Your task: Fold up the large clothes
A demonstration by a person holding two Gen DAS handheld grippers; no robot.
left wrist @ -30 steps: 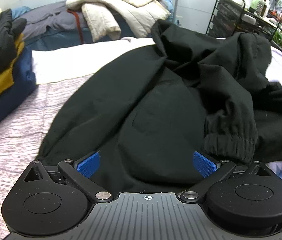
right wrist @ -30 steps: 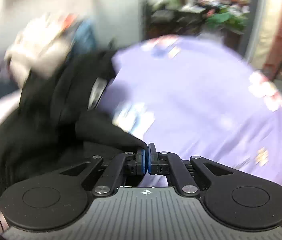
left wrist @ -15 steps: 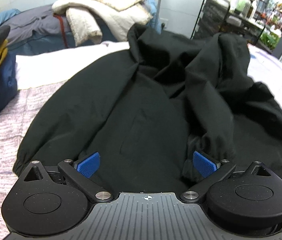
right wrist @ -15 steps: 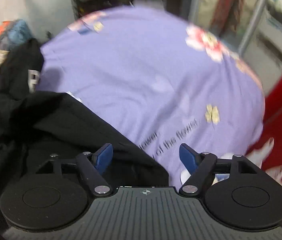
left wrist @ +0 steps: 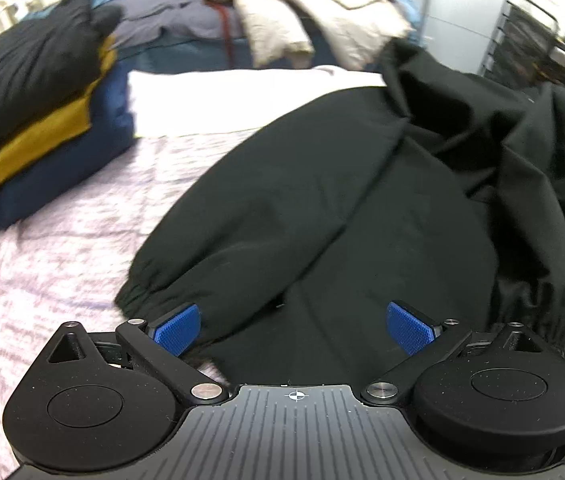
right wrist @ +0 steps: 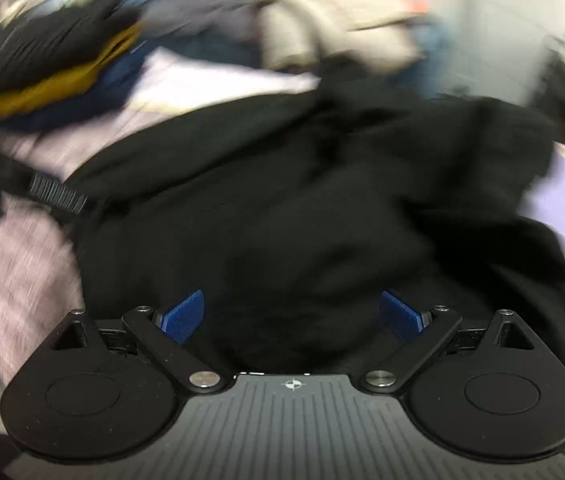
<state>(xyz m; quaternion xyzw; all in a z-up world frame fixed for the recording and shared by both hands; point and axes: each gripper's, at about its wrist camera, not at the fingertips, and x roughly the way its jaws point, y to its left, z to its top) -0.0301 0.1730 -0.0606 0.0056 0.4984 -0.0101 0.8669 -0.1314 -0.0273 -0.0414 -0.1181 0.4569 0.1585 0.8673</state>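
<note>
A large black jacket [left wrist: 354, 200] lies spread on the bed, its left sleeve stretched toward me with an elastic cuff [left wrist: 138, 292] near the front. My left gripper [left wrist: 293, 326] is open and empty, low over the jacket's hem beside that cuff. In the blurred right wrist view the same jacket [right wrist: 302, 208] fills the middle. My right gripper [right wrist: 292, 314] is open and empty just above the jacket's near part.
A stack of folded clothes, black, mustard and navy [left wrist: 30, 120], sits at the left on the mottled pink bedsheet [left wrist: 54, 248]. A heap of beige and grey garments [left wrist: 302, 16] lies at the back. A black wire rack [left wrist: 530, 40] stands at the right. The lilac sheet [right wrist: 562, 216] shows at the right.
My right gripper opened, let go of the jacket edge and swung left from the lilac sheet to face the jacket. My left gripper shifted left; the left cuff now lies close to it.
</note>
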